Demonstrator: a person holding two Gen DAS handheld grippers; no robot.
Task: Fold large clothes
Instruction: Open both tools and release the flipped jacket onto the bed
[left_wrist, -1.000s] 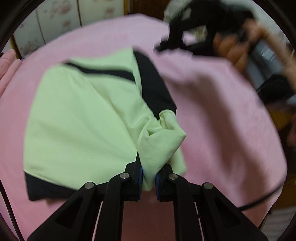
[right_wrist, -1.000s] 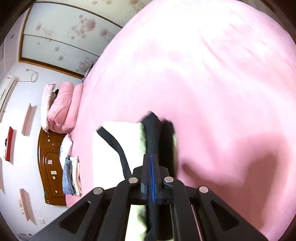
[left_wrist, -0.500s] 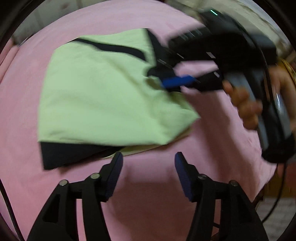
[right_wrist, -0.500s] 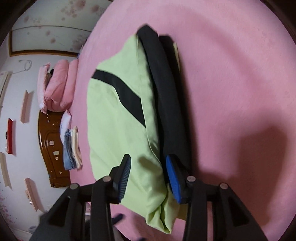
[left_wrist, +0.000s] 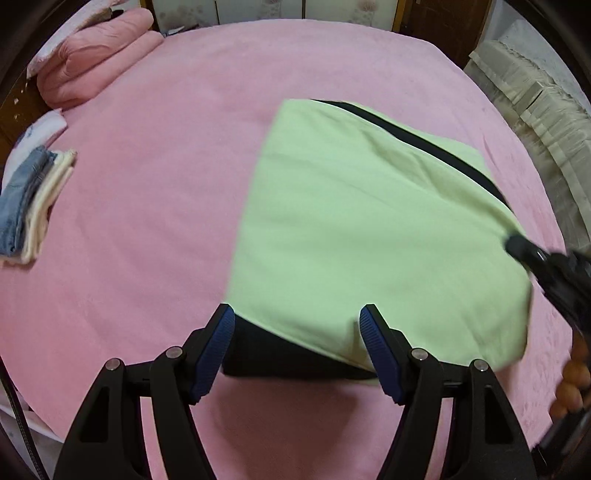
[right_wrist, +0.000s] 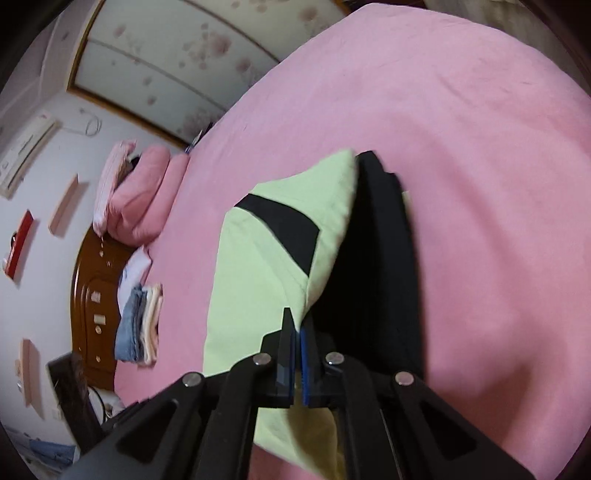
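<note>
The light-green and black garment lies folded on the pink bedsheet, soft and limp, likely to sag unless taken by an edge or corner. The right gripper pinches its green edge, while the left gripper is opening, nothing between its blue pads.

The green shirt is soft, matt cloth — the pink bed sheet looks fuzzy. The headboard is shiny brown wood — jeans look rough.
</note>
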